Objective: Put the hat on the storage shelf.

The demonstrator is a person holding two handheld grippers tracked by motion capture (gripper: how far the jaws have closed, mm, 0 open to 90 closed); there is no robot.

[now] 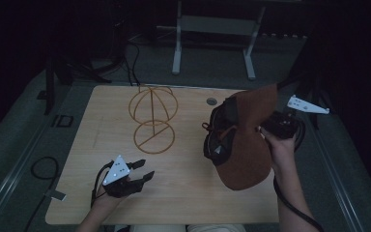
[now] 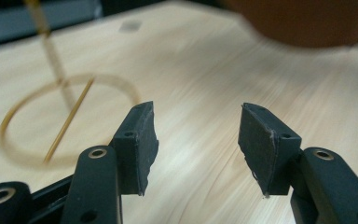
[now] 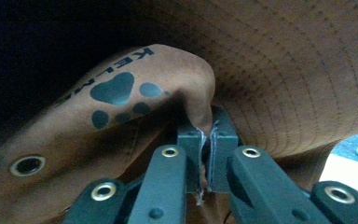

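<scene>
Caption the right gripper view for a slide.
Right tool shut on brown hat fabric beside its paw-print logo.

Dim lab or recording room. Light wooden table on grey carpet; white metal desk frame at the far side. Loose black cables on the floor, left.

Black lettering reading "KELME" runs above a black paw-print logo on the brown bucket hat.
</scene>
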